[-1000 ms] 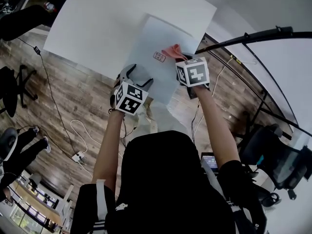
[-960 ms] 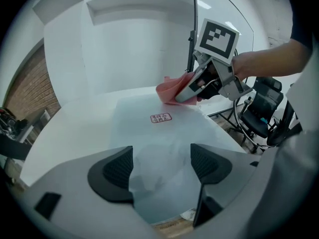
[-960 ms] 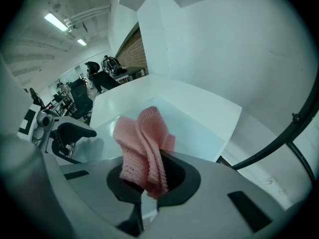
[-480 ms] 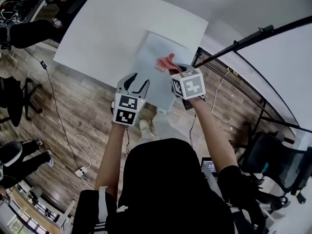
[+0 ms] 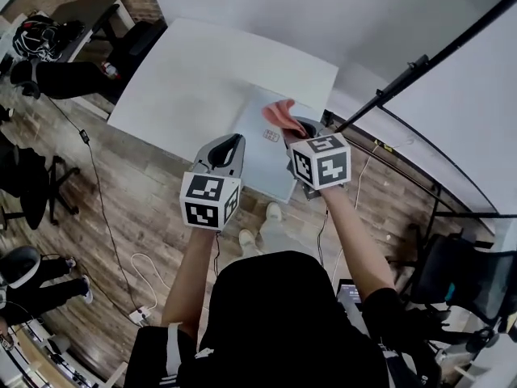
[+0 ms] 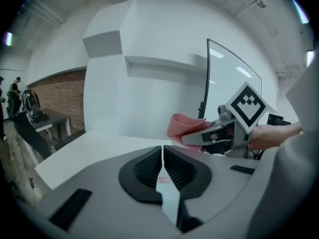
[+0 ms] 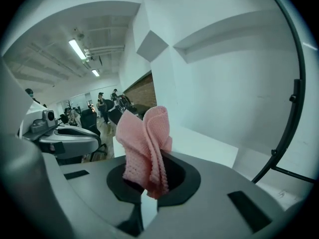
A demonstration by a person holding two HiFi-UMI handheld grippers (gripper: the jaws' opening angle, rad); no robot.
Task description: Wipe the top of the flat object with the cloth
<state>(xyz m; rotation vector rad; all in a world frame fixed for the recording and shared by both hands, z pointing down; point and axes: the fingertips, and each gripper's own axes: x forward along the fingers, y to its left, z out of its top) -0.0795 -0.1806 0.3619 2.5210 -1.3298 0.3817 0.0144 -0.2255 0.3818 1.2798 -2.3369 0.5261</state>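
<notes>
The right tool (image 7: 148, 180) pinches the pink cloth (image 7: 144, 153) above the flat object (image 5: 262, 164), which lies at the near right edge of the bench (image 5: 202, 71). The left tool (image 6: 162, 151) has just closed, pressed together on nothing. Lower the cloth flat, then sweep edge to edge.

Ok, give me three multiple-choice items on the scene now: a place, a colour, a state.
1. Where is the cloth? A in the right gripper's jaws; B in the left gripper's jaws; C dropped out of view.
2. Cloth colour? A blue; B pink; C green.
3. Left gripper's jaws? A wide open; B half open; C shut, empty.
Key: 1 A, it stands pinched there; 2 B, pink in every view; 3 C, they have just closed and meet with nothing between.
</notes>
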